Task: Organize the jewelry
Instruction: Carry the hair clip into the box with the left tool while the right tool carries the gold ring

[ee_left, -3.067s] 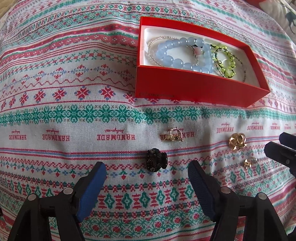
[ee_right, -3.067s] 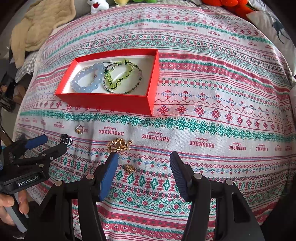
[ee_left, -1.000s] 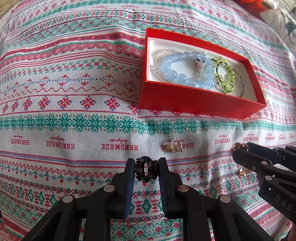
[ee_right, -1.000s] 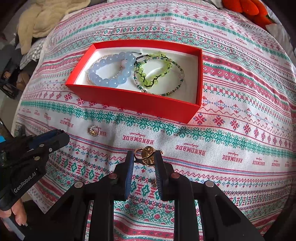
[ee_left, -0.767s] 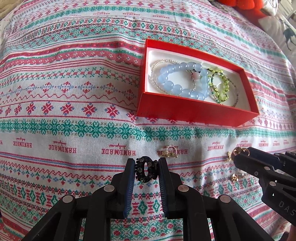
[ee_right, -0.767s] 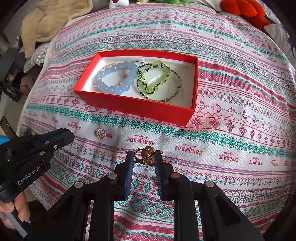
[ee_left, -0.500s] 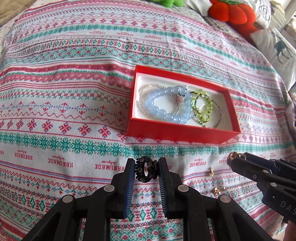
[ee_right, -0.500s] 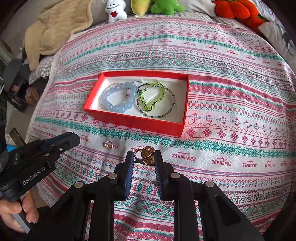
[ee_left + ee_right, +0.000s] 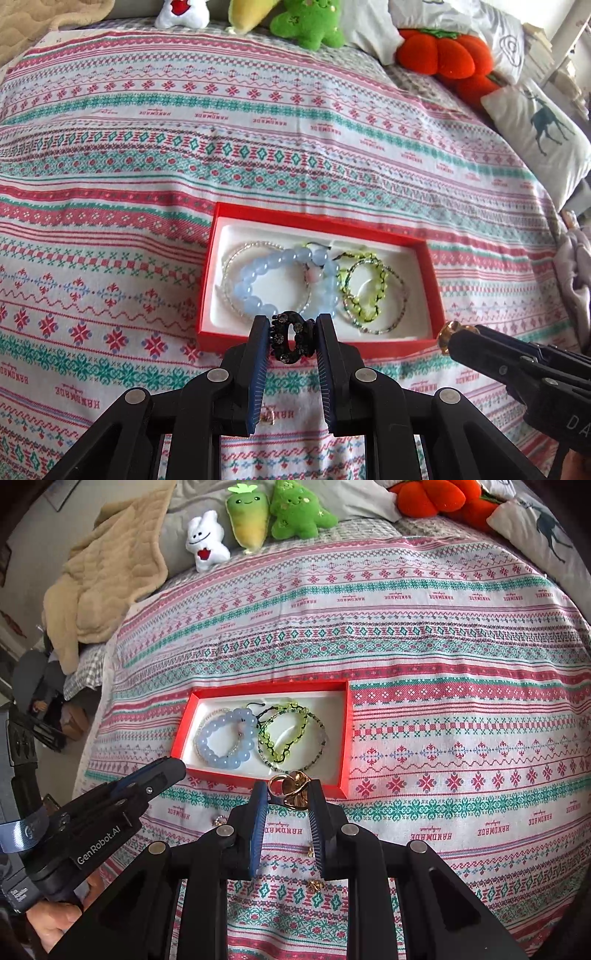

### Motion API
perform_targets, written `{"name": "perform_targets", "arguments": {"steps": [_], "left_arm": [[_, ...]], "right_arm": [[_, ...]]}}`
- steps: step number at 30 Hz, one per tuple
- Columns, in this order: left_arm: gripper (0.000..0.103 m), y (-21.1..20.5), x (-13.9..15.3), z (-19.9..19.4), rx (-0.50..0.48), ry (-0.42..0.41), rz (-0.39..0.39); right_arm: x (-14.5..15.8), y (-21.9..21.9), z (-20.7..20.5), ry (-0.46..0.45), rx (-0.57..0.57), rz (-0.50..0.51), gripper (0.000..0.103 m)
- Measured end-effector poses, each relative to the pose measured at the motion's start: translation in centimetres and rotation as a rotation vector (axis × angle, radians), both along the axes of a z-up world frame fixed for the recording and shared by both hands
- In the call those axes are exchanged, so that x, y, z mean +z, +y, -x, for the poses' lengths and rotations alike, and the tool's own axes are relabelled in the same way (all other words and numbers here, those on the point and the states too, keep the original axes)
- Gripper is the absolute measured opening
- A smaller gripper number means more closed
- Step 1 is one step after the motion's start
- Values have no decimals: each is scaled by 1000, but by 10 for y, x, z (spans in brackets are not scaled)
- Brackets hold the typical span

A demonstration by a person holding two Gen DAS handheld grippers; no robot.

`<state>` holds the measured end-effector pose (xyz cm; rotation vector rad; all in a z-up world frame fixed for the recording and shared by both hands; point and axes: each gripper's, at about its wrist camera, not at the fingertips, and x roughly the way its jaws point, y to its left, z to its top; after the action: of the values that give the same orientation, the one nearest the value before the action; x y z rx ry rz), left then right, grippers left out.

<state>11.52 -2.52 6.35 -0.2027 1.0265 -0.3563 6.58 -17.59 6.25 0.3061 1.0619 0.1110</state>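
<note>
Above the patterned cloth (image 9: pixel 147 177), left gripper (image 9: pixel 291 341) pinches a black ring (image 9: pixel 290 341). Right gripper (image 9: pixel 286 792) pinches a gold ring (image 9: pixel 293 788), red box (image 9: pixel 343 734) just beyond.

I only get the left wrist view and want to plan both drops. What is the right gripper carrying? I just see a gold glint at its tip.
Observer: A gold knot, pinched between the right gripper's fingers. It hangs in front of the red box's near wall.
Operator: Is anything loose on the cloth below that gripper?
Observer: Yes, two small gold bits lie on the cloth under its fingers, one a little farther from the box than the other.
</note>
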Motion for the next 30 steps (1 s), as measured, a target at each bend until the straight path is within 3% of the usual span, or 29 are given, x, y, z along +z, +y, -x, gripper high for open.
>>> {"name": "perform_targets", "arguments": {"steps": [8,23,26,28,30], "left_arm": [[19,-10,-15,-22,22,2,20],[20,-20,-35,-36,34,14,-28],[28,-22,-34,-35,29,8,-33],[41,-22,-31,-31,30,-6,-39],[44,-23,-29,-28,31,-16,-55]], "right_arm": [[-14,-1,-19,22,-28,-33,24],[-36,-8,-35,64,-61,-42,24],[-35,-10,-36,59,-69,-48,24],[-32,-12,-36,49,-61,-58,25],[-27,-12,-34,35,-54,-52,27]]}}
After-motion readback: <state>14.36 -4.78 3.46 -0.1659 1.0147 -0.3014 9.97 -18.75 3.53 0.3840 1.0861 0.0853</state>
